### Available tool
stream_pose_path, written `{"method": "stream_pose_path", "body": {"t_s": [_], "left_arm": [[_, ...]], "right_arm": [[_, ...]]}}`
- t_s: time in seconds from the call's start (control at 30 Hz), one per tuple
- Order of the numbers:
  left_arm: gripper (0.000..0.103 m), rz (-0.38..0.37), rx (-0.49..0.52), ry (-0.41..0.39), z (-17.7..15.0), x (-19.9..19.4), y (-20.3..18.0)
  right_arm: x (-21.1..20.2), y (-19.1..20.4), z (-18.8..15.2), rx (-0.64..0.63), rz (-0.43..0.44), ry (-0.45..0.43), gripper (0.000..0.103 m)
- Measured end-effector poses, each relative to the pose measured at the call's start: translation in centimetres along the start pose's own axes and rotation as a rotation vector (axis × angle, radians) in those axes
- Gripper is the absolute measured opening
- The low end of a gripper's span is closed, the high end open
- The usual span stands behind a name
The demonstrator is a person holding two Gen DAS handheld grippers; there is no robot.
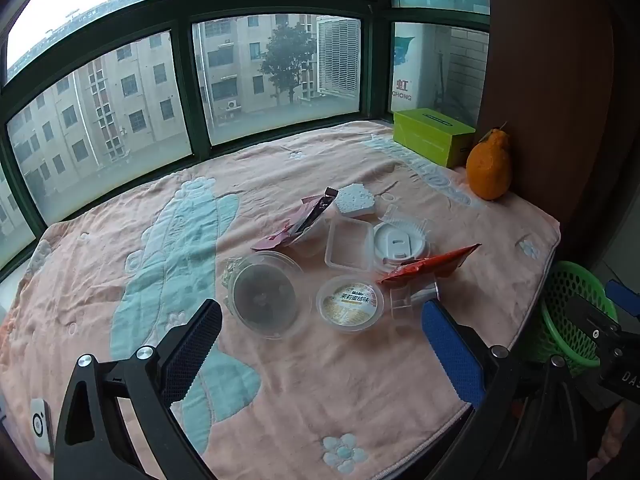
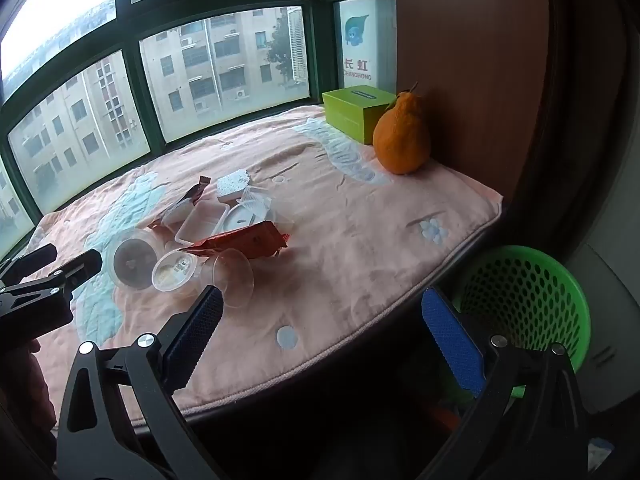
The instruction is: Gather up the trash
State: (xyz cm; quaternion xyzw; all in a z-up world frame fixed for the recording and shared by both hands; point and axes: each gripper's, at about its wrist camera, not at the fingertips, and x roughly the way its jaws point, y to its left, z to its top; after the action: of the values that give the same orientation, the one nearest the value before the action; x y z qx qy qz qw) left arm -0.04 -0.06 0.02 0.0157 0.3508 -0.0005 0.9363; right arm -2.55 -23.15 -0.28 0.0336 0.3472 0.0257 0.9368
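Trash lies in a cluster on the pink blanket (image 1: 360,380): a clear round lid (image 1: 264,294), a labelled small cup (image 1: 349,304), a clear rectangular tray (image 1: 349,245), a white lid (image 1: 398,245), a red wrapper (image 1: 430,266), a dark wrapper (image 1: 308,220), a white foam piece (image 1: 355,200) and a clear cup on its side (image 2: 234,278). My left gripper (image 1: 322,320) is open and empty, just short of the round lid and small cup. My right gripper (image 2: 322,316) is open and empty over the blanket's front edge, beside the green basket (image 2: 528,312).
An orange fruit (image 1: 489,168) and a green box (image 1: 430,136) stand at the back right against a brown wall. Windows run along the far side. The green basket (image 1: 568,320) sits below the blanket's right edge.
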Motion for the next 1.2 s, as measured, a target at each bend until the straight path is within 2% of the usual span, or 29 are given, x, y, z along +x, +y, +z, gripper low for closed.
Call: {"method": "stream_pose_path", "body": {"t_s": [0.67,1.2], "left_arm": [[0.097,-0.003,-0.026,0.012,-0.6,0.5,-0.1],[0.097,-0.024,-0.022,0.011,1.0,0.4,-0.8]], "right_arm": [[0.4,-0.3,-0.1,0.001,0.001,0.009,0.099],[0.3,-0.6,0.0,0.023,-0.019,0.004,0.099]]}}
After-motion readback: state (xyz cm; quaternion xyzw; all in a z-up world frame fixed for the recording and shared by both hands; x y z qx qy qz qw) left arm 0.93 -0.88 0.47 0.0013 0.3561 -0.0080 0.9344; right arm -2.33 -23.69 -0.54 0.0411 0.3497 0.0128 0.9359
